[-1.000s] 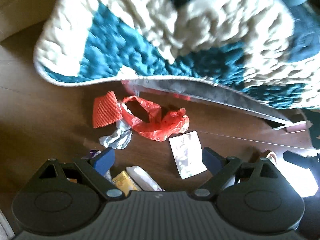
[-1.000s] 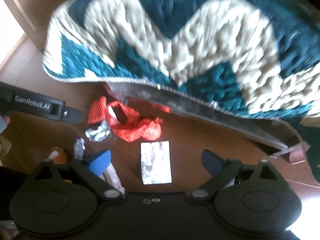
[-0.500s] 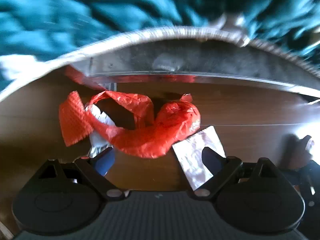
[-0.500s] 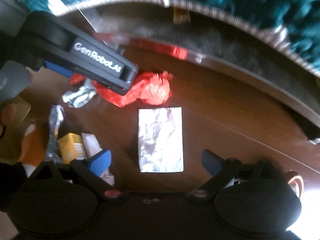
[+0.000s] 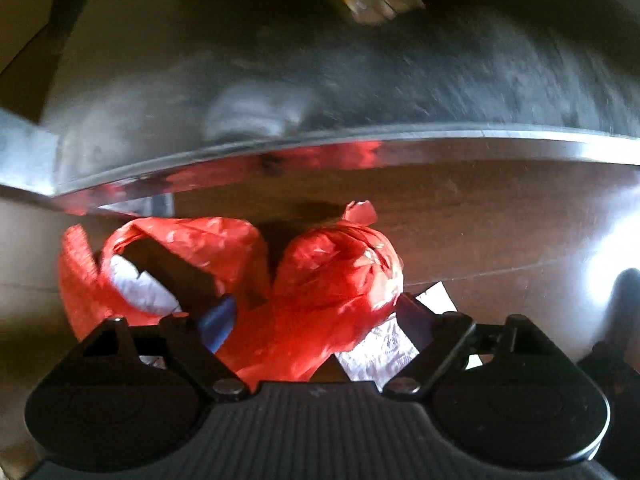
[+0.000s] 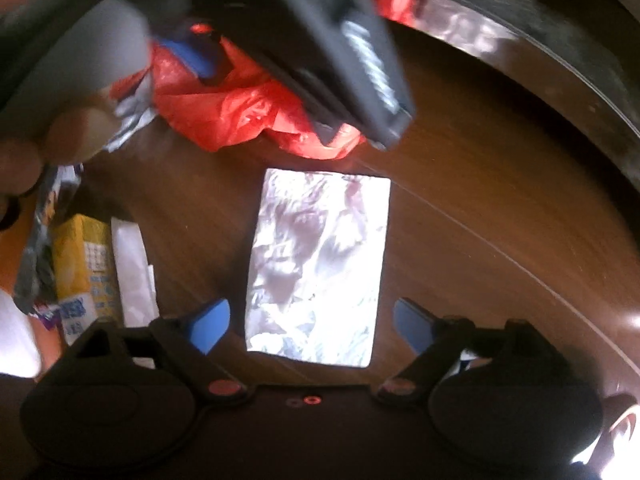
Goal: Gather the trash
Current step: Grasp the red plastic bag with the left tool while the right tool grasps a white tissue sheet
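While both grippers are pointed down at the dark wood floor (image 6: 460, 240), the pickup step of the trash run looks to be just starting. The left gripper (image 5: 316, 320) is set over the red plastic bag (image 5: 332, 280), with the bag's knotted bulge sat between the jaws; the jaws are closing, but the bag isn't seen to be pinched yet, so nothing is held. In the right wrist view the right gripper (image 6: 310, 324) is lined up on the silver foil wrapper (image 6: 316, 264), which lies flat at 12 o'clock from the fingertips, its near end between them; those jaws are closing too, with no squeeze on it so far. More litter is left at 9 o'clock: a yellow carton (image 6: 80, 264) and a white scrap (image 6: 132, 272). Next, a firm bite on the bag's bulk is probably needed, and the flat wrapper likely has to be caught by an edge, since it could easily be slid along instead of lifted.
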